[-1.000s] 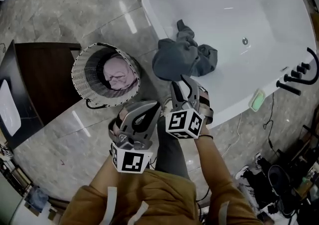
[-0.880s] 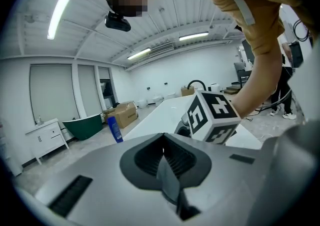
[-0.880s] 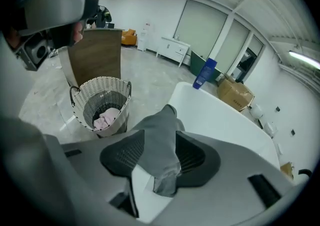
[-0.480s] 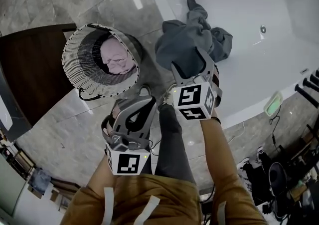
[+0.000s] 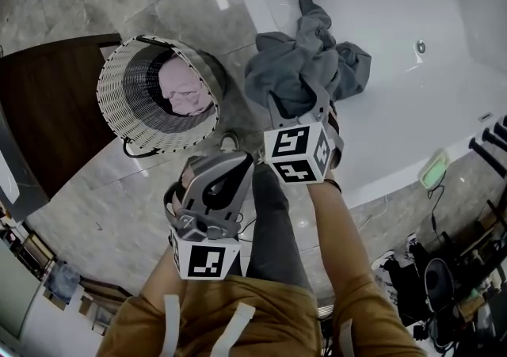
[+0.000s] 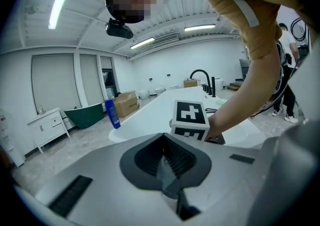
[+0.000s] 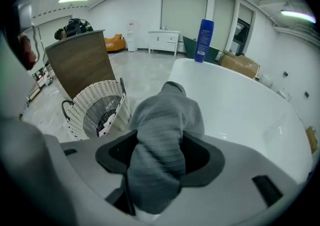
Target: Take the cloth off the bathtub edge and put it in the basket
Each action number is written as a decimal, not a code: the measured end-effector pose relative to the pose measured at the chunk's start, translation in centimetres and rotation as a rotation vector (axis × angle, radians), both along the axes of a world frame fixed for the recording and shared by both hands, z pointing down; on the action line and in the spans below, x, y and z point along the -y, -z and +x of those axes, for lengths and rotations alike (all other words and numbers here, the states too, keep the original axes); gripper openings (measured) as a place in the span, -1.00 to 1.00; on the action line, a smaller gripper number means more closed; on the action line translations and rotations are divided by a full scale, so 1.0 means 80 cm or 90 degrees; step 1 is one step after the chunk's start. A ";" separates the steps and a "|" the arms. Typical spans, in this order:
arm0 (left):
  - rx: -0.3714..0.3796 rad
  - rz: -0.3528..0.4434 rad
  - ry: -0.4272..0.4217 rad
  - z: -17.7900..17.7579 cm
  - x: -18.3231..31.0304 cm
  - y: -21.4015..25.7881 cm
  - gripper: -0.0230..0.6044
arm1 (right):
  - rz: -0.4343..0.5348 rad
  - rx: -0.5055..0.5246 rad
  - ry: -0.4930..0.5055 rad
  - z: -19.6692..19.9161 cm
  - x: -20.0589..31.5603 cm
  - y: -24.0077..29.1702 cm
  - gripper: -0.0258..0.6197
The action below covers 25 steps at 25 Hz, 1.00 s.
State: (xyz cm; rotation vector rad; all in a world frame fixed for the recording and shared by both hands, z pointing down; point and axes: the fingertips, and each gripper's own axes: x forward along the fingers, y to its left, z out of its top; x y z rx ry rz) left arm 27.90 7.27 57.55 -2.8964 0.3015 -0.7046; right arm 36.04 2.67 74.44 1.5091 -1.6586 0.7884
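The right gripper [image 5: 297,106] has just been closing, grasping the grey cloth [image 5: 305,66] on the bathtub [image 5: 396,169] edge; the left gripper [image 5: 238,162] is clenched, empty.

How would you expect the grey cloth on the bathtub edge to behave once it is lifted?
The grey cloth lies crumpled in soft folds over the bathtub rim, so it will probably hang limp and trail. It looks thick and bulky, so it is perhaps heavier than a thin rag.

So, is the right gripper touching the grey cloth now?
Touching. In its own view, the right gripper has the grey cloth bunched against both jaws, which have just been closing.
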 end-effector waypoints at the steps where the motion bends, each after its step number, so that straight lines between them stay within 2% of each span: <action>1: 0.003 0.002 -0.001 -0.001 0.001 0.001 -0.91 | 0.008 0.007 -0.006 0.000 -0.002 0.006 -0.11; 3: 0.001 0.011 -0.005 -0.002 0.003 0.006 -0.91 | 0.035 0.008 -0.010 0.000 -0.005 0.025 -0.24; 4: -0.002 0.014 -0.005 -0.004 0.004 0.008 -0.91 | 0.051 -0.001 -0.005 -0.001 -0.007 0.035 -0.38; 5: -0.003 0.015 -0.003 -0.006 0.004 0.010 -0.91 | 0.064 -0.011 0.003 -0.003 -0.010 0.044 -0.71; 9: -0.003 0.026 -0.004 -0.008 0.006 0.027 -0.91 | 0.079 -0.017 0.019 -0.001 -0.027 0.068 -0.73; 17: -0.029 0.067 -0.006 -0.014 0.019 0.080 -0.91 | 0.163 -0.045 0.016 0.002 -0.048 0.189 -0.74; 25: -0.073 0.110 -0.033 -0.005 0.002 0.185 -0.91 | 0.223 -0.080 0.004 0.006 -0.082 0.348 -0.74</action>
